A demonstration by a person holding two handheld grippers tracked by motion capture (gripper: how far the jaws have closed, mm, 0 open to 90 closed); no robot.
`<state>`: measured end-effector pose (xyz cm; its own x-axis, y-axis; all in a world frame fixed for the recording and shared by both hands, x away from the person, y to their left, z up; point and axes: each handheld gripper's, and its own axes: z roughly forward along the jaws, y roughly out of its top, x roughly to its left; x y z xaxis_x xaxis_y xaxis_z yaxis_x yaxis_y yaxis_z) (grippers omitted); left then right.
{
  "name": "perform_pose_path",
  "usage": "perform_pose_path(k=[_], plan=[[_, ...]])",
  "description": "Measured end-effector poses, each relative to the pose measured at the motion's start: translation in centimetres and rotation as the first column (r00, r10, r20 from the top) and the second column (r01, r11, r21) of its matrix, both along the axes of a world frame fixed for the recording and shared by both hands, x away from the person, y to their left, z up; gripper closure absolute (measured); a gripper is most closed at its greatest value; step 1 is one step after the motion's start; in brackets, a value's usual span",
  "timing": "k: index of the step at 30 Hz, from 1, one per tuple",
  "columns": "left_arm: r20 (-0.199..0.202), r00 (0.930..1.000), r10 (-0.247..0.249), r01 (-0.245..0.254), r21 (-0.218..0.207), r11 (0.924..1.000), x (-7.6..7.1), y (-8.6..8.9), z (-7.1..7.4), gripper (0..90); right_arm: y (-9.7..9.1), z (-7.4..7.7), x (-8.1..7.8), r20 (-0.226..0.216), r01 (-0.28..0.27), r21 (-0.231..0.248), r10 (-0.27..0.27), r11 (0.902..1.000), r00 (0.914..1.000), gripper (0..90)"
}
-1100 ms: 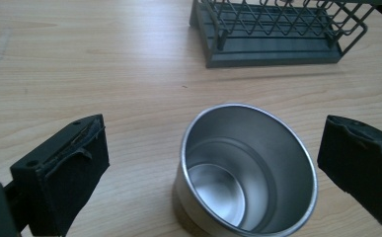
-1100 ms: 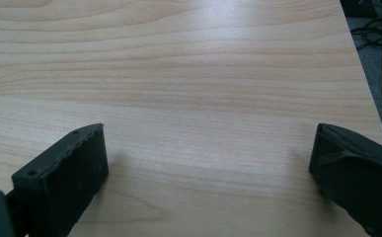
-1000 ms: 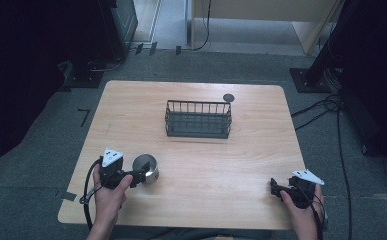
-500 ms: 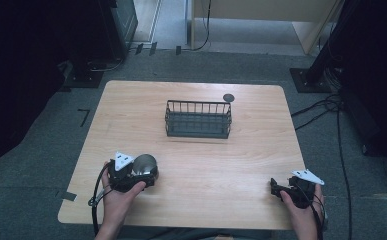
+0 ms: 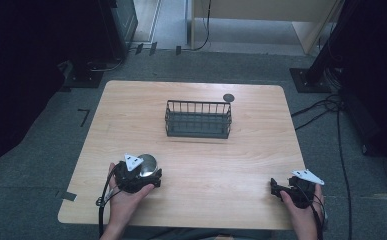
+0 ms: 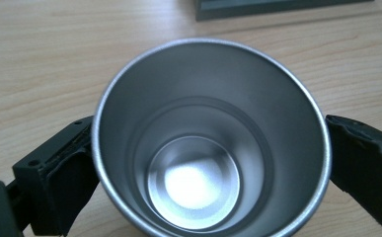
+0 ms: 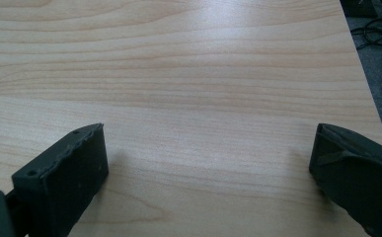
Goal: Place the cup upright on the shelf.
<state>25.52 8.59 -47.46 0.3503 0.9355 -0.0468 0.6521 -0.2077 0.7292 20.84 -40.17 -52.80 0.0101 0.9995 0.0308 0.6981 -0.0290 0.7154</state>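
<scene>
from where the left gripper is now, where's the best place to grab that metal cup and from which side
Grip the metal cup across its outer wall just below the rim, coming in level from the person's side of the table. It stands upright with its mouth open, round and with no handle visible, and the left gripper already has a jaw at each side. Whether the jaws press yet is unclear.
</scene>
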Motion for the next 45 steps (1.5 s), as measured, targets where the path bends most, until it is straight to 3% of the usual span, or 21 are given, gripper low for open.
perform_pose_path(k=[12, 16, 26, 45], plan=[[-0.005, 0.9996, 0.028, -0.028, 0.048, 0.9984, 0.3, -0.4, -0.7, 10.8, 0.0, 0.0, 0.0, 0.000, 0.000, 0.000, 0.000, 1.0000, 1.0000, 0.9], [0.025, 0.9992, 0.032, -0.034, 0.067, 0.9972, 0.2, -0.5, -0.7, 18.0, 0.0, 0.0, 0.0, 0.001, -0.001, -0.001, 0.001, 1.0000, 1.0000, 0.9], [0.031, 0.9994, 0.017, -0.019, 0.078, 0.9968, 0.5, -0.3, -0.6, 18.9, 0.0, 0.0, 0.0, 0.001, 0.000, -0.001, 0.000, 1.0000, 1.0000, 0.9], [0.050, 0.9980, -0.038, 0.035, 0.062, 0.9974, 2.2, -1.3, 2.2, 19.0, 0.0, 0.0, 0.0, 0.001, -0.001, -0.001, 0.001, 1.0000, 1.0000, 0.9]])
